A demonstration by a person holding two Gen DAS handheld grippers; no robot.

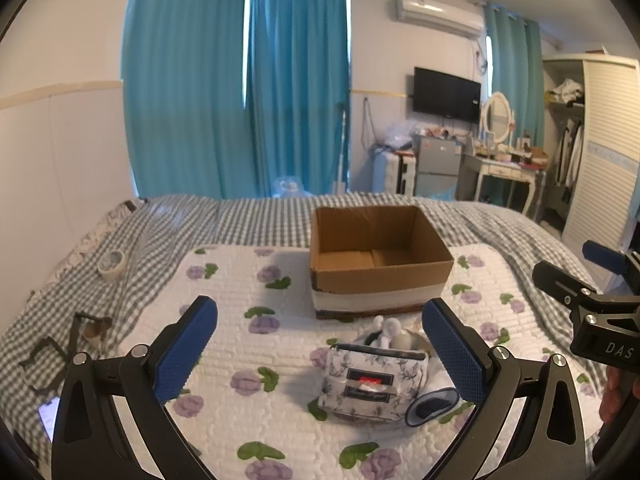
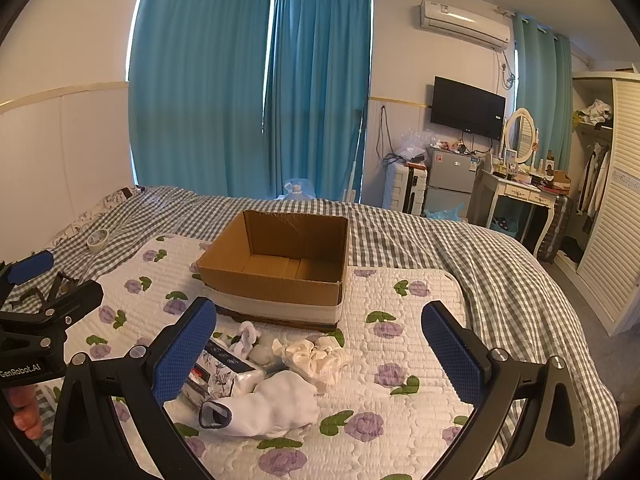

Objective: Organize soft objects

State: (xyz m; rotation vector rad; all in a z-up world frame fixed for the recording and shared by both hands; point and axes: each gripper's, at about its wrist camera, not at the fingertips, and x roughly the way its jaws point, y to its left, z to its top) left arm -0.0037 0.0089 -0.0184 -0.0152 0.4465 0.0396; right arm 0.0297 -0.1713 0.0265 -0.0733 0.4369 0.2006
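Note:
An open, empty cardboard box stands on a white quilted mat with purple flowers; it also shows in the right wrist view. In front of it lies a small heap: a floral tissue pack, a white sock with a dark cuff, a cream scrunchie, a grey ball and a small white soft toy. My left gripper is open, just short of the heap. My right gripper is open above the heap.
The mat lies on a bed with a grey checked cover. A tape roll and a black frame lie at the left, a phone at the near left edge. A dresser and wardrobe stand at right.

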